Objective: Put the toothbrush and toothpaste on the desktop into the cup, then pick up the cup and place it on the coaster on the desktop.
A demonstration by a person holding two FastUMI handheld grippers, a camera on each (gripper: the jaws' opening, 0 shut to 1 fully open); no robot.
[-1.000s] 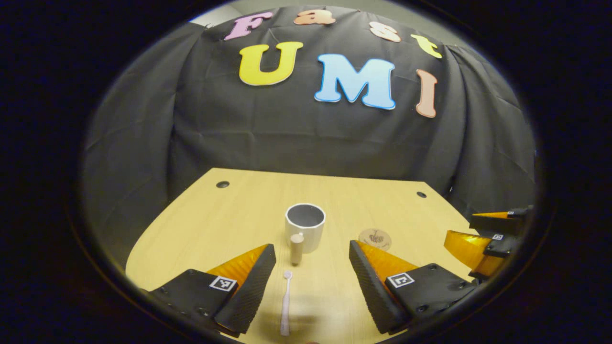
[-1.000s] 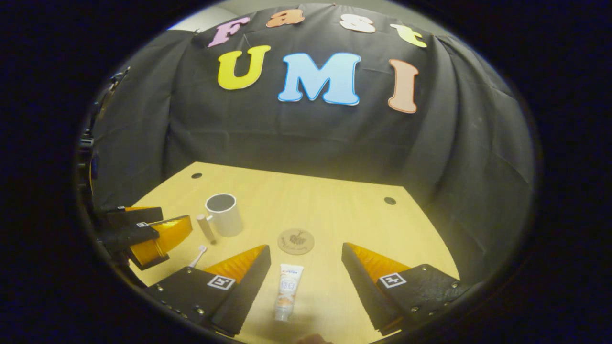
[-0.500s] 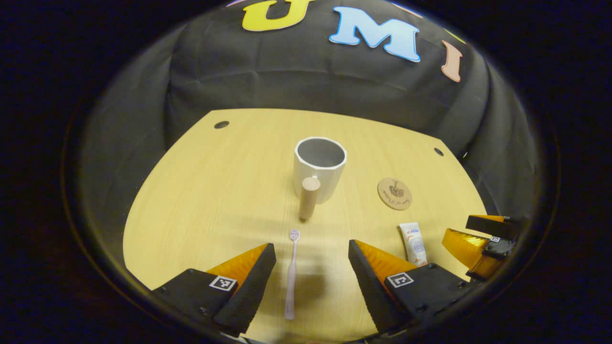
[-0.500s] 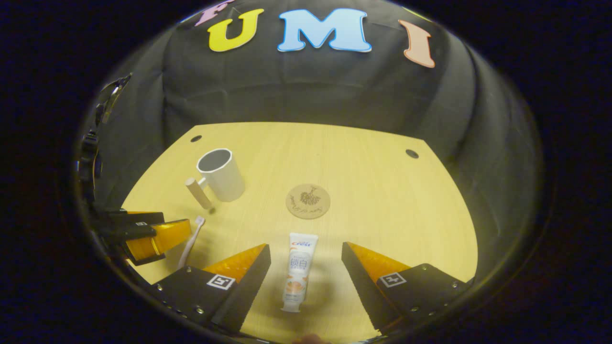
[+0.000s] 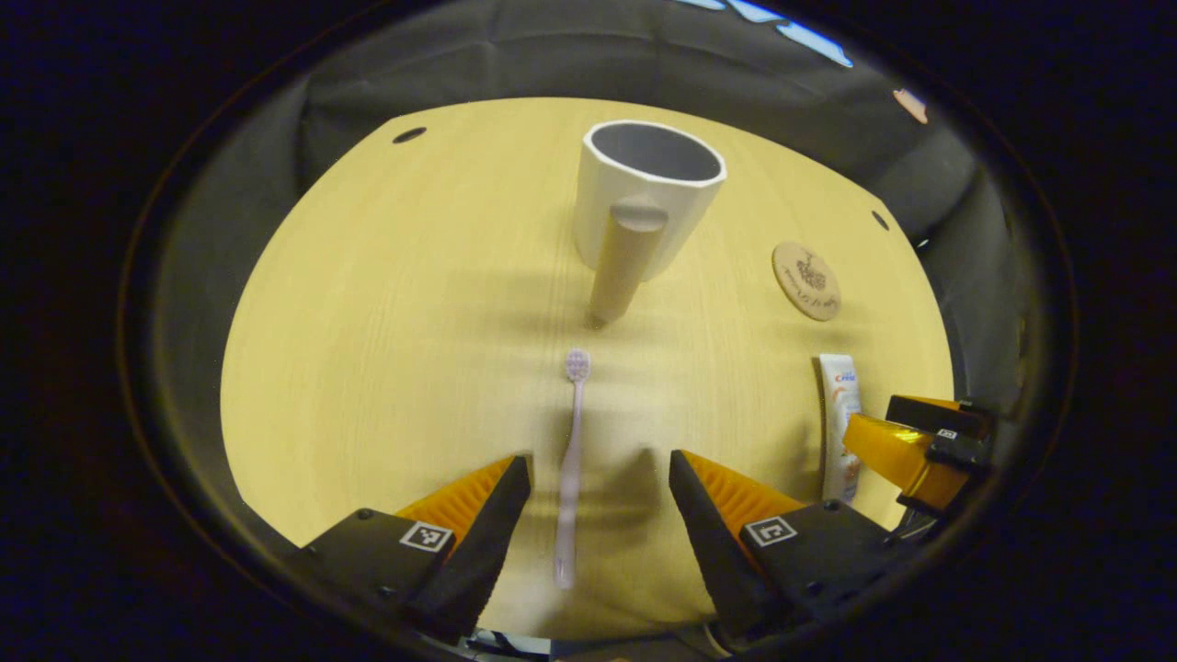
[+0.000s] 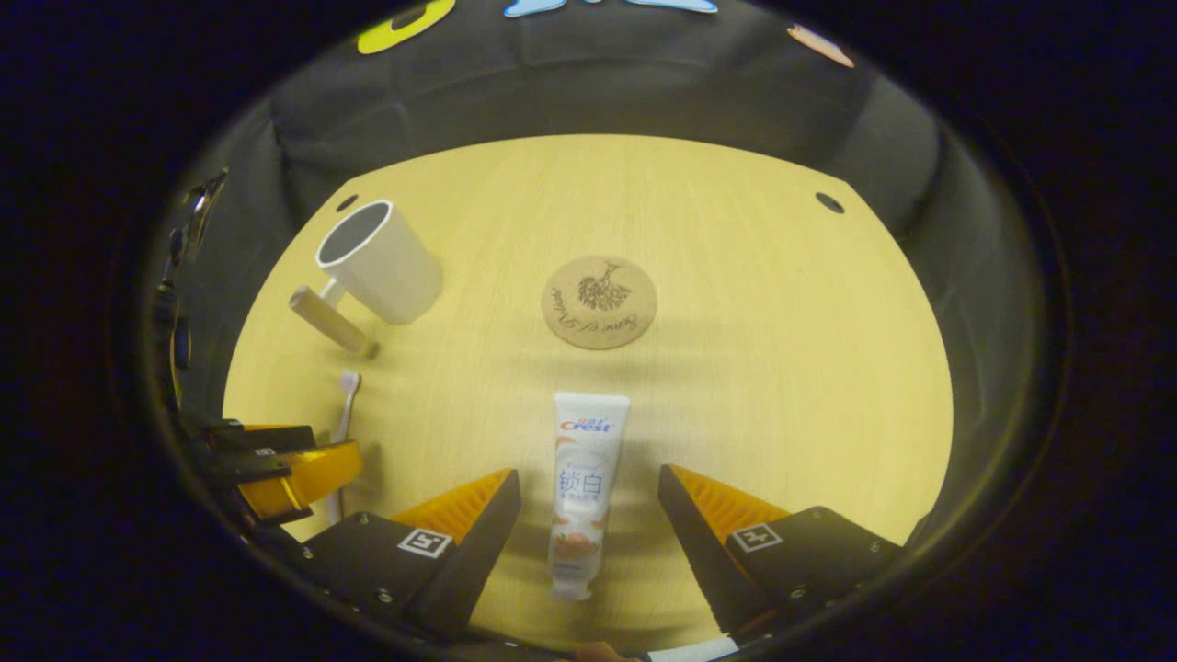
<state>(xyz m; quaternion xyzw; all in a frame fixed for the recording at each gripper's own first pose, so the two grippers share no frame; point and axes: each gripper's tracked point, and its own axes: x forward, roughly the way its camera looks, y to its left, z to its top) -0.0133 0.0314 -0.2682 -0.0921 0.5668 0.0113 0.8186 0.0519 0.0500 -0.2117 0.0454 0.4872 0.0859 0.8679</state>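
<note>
Lilac toothbrush (image 5: 570, 469) lies between left gripper's (image 5: 598, 524) parted fingers.

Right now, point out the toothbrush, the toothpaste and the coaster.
toothbrush (image 5: 571, 460), left gripper view, mid-handle.
toothpaste (image 6: 583, 478), right gripper view, middle of tube.
coaster (image 6: 599, 302), right gripper view, centre of disc.

Looking down on a light wooden tabletop (image 6: 763, 368) with a small dark hole near each far corner. Right gripper (image 6: 588, 515) low over the near edge, fingers spread wide, touching nothing. Between those fingers, flat on the wood, a white toothpaste tube (image 6: 581, 492), cap end nearest. Just beyond the tube, a round brown coaster with a dark drawing (image 6: 599, 302). Far to the left, a white cup with a wooden stick handle (image 6: 377, 264), upright and empty. Near that handle, a pale toothbrush (image 6: 342, 414), flat, bristle end toward the cup. Left gripper (image 6: 276, 464) at the left edge, partly covering the toothbrush handle.
</note>
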